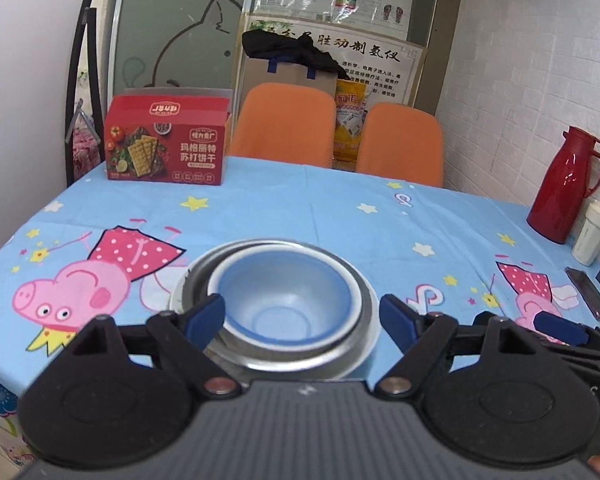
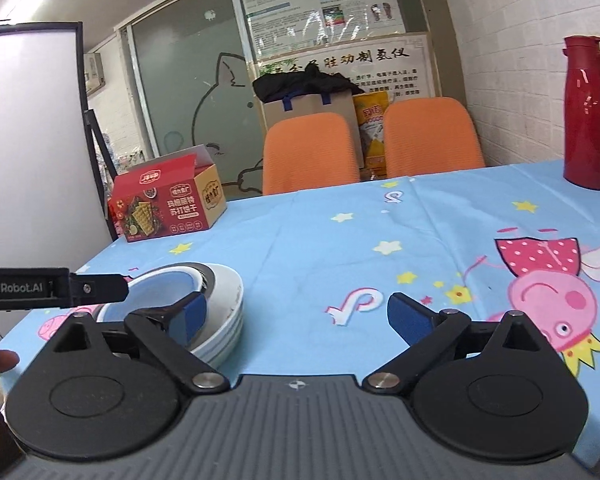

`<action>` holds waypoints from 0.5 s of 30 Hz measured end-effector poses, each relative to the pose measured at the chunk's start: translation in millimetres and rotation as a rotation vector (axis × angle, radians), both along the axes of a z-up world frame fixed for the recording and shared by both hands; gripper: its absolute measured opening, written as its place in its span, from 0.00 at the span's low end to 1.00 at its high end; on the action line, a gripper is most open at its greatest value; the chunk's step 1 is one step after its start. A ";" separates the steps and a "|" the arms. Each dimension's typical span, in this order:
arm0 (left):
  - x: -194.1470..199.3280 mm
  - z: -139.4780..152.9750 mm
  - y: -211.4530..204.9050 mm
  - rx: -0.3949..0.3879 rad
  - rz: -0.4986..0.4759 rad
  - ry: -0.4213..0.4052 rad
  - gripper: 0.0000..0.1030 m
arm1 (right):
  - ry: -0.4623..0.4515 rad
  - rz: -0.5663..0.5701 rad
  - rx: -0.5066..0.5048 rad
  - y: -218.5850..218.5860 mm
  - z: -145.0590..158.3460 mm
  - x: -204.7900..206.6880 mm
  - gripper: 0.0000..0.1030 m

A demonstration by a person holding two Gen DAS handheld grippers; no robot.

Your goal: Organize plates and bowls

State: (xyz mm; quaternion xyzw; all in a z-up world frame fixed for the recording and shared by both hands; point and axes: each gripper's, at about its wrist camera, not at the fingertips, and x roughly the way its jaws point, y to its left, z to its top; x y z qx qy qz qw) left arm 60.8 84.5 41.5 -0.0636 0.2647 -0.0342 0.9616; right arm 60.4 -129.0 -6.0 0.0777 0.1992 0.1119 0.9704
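A blue bowl (image 1: 286,300) sits nested in a metal bowl (image 1: 364,292) on the cartoon tablecloth (image 1: 340,208). In the right wrist view the stack shows a white ribbed bowl (image 2: 226,312) at the bottom with the blue bowl (image 2: 156,292) on top. My left gripper (image 1: 302,316) is open, its jaws spread on both sides of the stack, just above its near rim. My right gripper (image 2: 296,318) is open and empty, to the right of the stack, over bare cloth. The left gripper's body (image 2: 52,286) reaches in from the left in the right wrist view.
A red cracker box (image 1: 166,142) stands at the far left of the table. Two orange chairs (image 1: 336,136) stand behind it. A red thermos (image 1: 564,188), a white cup (image 1: 592,234) and dark flat items (image 1: 590,292) sit at the right edge by the wall.
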 end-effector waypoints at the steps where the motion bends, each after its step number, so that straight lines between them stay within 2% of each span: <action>1: -4.6 -3.1 -3.3 0.005 -0.004 0.004 0.79 | 0.007 -0.018 -0.004 -3.0 -3.5 -4.7 1.00; 9: -48.2 -30.9 -21.5 0.025 -0.005 0.034 0.79 | 0.091 -0.130 -0.001 -24.8 -27.5 -44.5 1.00; 15: -89.3 -37.1 -39.9 0.077 -0.029 -0.004 0.79 | 0.107 -0.165 0.012 -32.3 -35.5 -80.9 1.00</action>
